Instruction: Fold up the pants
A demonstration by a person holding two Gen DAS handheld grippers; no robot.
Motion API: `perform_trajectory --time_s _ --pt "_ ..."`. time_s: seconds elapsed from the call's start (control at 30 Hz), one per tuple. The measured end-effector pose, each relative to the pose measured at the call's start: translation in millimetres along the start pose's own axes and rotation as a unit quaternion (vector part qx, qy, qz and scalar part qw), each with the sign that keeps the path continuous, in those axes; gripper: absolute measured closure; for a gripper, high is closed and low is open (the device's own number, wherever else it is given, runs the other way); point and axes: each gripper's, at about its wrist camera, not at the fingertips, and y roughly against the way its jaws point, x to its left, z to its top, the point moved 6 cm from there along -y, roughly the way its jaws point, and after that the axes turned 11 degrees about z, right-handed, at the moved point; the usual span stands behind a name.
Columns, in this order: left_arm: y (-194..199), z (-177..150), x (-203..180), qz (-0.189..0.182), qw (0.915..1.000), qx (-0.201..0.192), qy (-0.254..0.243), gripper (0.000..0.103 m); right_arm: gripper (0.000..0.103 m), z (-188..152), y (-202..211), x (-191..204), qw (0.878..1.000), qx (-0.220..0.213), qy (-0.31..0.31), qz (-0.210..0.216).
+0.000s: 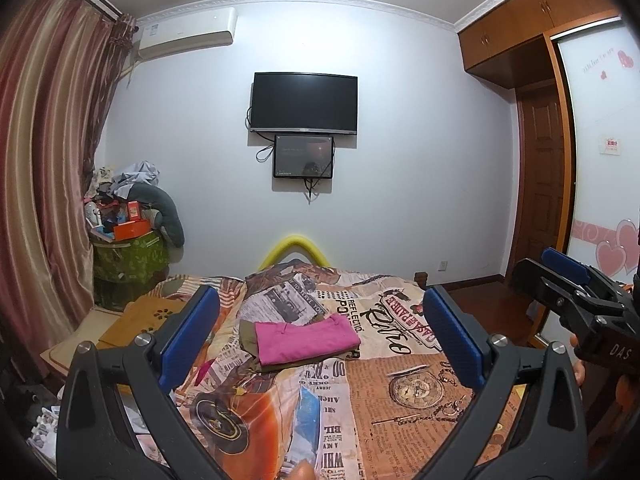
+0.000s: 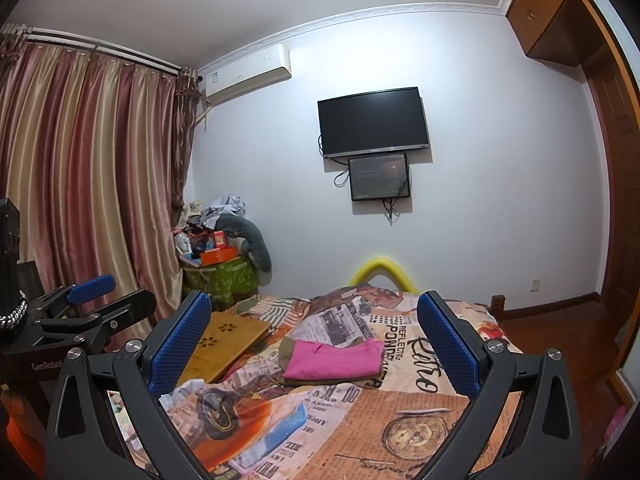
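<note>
Folded pink pants [image 1: 306, 338] lie on top of a folded olive garment [image 1: 250, 342] in the middle of the bed; they also show in the right wrist view [image 2: 334, 360]. My left gripper [image 1: 320, 328] is open and empty, held above the near part of the bed, well short of the pile. My right gripper [image 2: 314, 332] is open and empty, held at a similar height. The right gripper shows at the right edge of the left wrist view [image 1: 576, 292], and the left gripper at the left edge of the right wrist view [image 2: 92, 304].
The bed has a newspaper-print cover [image 1: 400, 380]. A wooden lap tray [image 2: 228, 334] lies on its left side. A cluttered green box [image 1: 132, 256] stands by the curtains [image 1: 44, 184]. A TV [image 1: 304, 102] hangs on the far wall. A wardrobe and door [image 1: 544, 176] stand at right.
</note>
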Motion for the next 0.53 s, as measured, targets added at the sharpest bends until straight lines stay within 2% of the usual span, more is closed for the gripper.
perform_trajectory --time_s 0.53 --pt "-3.9 -6.0 1.4 -0.007 0.9999 0.008 -0.004 0.0 0.001 0.0 -3.2 0.5 1.0 0.004 -0.002 0.0"
